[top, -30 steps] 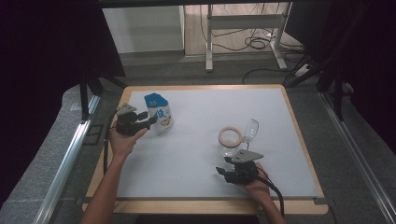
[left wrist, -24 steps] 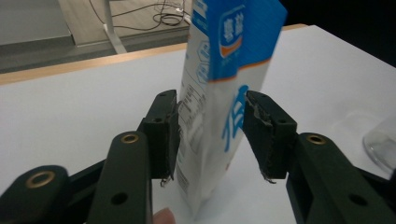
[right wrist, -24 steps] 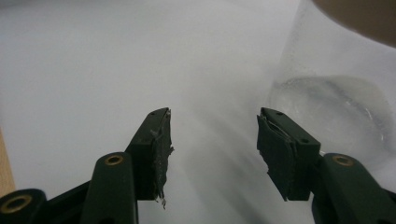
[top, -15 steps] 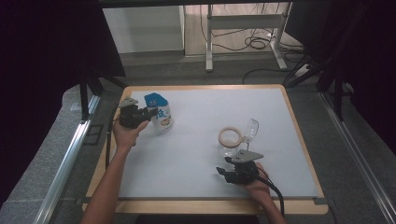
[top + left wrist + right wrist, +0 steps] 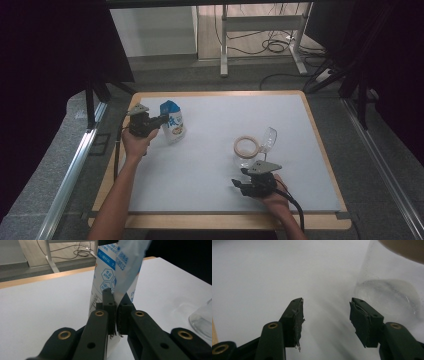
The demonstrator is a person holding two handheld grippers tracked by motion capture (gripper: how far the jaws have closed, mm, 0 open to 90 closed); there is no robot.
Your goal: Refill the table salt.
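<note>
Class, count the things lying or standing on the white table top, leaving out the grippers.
3: a blue-and-white pouch at the back left, a tape ring right of centre, and a clear glass touching it on its right.

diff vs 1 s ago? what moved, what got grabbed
The left tool has just been closing and now pinches the edge of the blue-and-white printed pouch, which stands upright in the same spot. Unchanged: the right tool, open with nothing between its jaws, the clear glass cup and the beige tape ring.
</note>
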